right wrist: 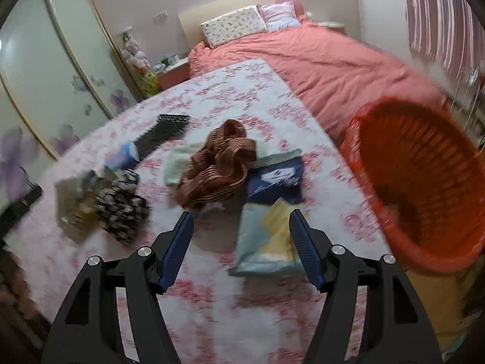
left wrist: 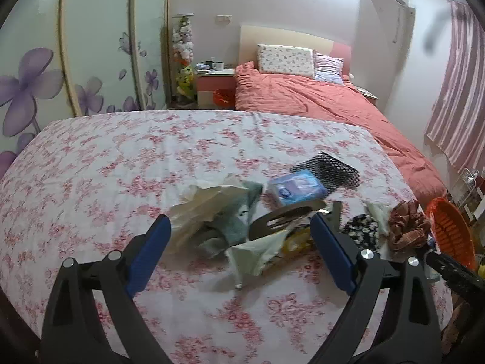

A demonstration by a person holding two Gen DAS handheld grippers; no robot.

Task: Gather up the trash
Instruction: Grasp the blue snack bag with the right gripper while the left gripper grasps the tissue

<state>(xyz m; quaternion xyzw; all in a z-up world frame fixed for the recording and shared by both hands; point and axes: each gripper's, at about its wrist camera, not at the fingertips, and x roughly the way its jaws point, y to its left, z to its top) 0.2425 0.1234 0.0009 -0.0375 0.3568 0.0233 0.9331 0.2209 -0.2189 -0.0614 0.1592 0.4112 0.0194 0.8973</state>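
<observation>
A heap of trash lies on the flowered tablecloth (left wrist: 121,166): a crumpled pale plastic bag (left wrist: 206,203), a teal cloth (left wrist: 239,227), a grey plastic piece (left wrist: 282,215) and a white wrapper (left wrist: 257,251). My left gripper (left wrist: 241,221) is open wide just in front of this heap, touching nothing. My right gripper (right wrist: 241,214) is open over a pale blue and yellow packet (right wrist: 266,242); its right finger sits by the packet's edge without pinching it. An orange basket (right wrist: 424,182) stands at the table's right edge.
A brown knitted cloth (right wrist: 218,163), a navy packet (right wrist: 275,182), a black-and-white patterned cloth (right wrist: 121,200), a blue tissue pack (left wrist: 297,188) and a black mesh (left wrist: 327,170) also lie on the table. Behind is a bed with a red cover (left wrist: 318,103).
</observation>
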